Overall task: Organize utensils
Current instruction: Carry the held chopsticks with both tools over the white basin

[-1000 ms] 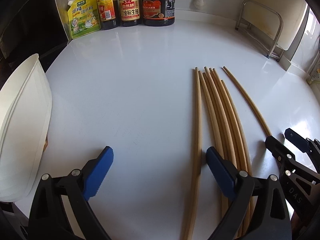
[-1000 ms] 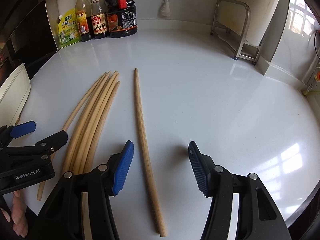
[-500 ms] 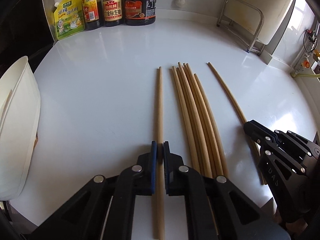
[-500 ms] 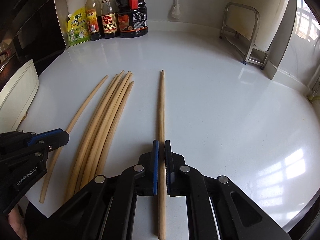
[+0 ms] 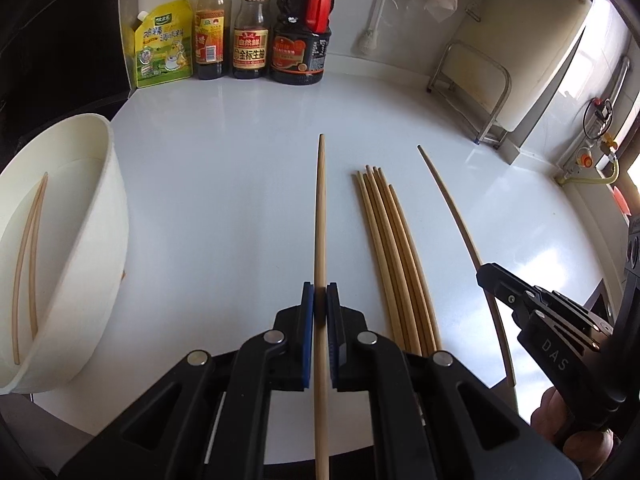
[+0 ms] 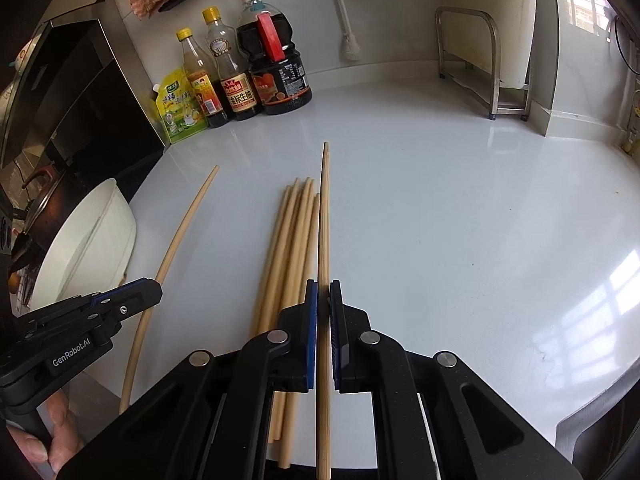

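On the white counter [image 5: 224,200], w/ sauce bottles [image 5: 250,40] at the back wall, both grippers are pinching one chopstick each. The left gripper [image 5: 320,308] has its blue pads closed narrow on the left chopstick [image 5: 320,220], gripped towards the near, thicker end, tip pointing away. The right gripper [image 6: 323,308] is clamped the same way on the right chopstick [image 6: 325,220]. Between the two lies the loose bundle [image 5: 394,264], approx five sticks flat on the counter, tips fanned slightly. The white bowl [image 5: 114,184] sits at the left edge w/ a pair [image 5: 30,248] already inside, so prob that's the destination. Handling: the sticks look like light, stiff, smooth wood or bamboo, round and thin, so they roll easily and can pivot in a two-pad pinch. A grip near one end leaves a long lever, i.e. the far tip may droop or swing. Best hold is probably on the thicker part, pads square across the shaft and firm enough to stop twisting; little risk of breakage. Can't tell for certain whether either held stick is clear of the counter.
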Demonstrator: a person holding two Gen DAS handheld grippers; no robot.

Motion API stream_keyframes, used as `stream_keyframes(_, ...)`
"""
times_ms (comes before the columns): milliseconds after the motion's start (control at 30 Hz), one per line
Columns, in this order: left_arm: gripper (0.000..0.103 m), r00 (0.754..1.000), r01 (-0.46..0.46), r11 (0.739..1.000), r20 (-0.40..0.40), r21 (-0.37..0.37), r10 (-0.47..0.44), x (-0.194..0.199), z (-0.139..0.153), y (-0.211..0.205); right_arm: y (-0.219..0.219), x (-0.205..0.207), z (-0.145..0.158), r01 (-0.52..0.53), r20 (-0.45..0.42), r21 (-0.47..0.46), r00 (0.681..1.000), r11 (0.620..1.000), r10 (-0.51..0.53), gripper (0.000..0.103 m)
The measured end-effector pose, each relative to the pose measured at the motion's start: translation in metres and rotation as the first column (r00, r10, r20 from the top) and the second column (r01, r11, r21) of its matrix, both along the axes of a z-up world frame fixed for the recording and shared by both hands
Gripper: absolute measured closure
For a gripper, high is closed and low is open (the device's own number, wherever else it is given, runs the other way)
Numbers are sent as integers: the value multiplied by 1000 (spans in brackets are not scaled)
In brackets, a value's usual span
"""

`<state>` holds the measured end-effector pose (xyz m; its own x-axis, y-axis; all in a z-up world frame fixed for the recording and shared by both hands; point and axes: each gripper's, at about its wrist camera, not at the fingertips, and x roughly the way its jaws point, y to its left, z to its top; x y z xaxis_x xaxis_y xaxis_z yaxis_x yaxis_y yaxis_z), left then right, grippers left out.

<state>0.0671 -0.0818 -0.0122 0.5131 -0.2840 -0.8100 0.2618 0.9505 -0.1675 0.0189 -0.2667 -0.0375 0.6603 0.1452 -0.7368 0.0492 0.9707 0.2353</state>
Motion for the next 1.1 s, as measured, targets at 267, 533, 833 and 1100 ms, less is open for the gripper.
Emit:
stream_keyframes(267,96,988,-123,991,92,-49,127,-6,39,80,74,9,44,-128,92,22,988,991,126,97)
stream_keyframes(533,96,947,-282,957,139,-62,288,-2,52,182,188,44,66,-322,130,16,939,947,318,97)
stream_keyframes(833,96,926,-361,931,102,-45,364,25,33,257,287,94,42,-435,24,37,900,900,435,97)
stream_keyframes(1100,96,929,-364,930,50,-48,367,50,10,278,320,112,19,-445,-57,21,893,895,446,97)
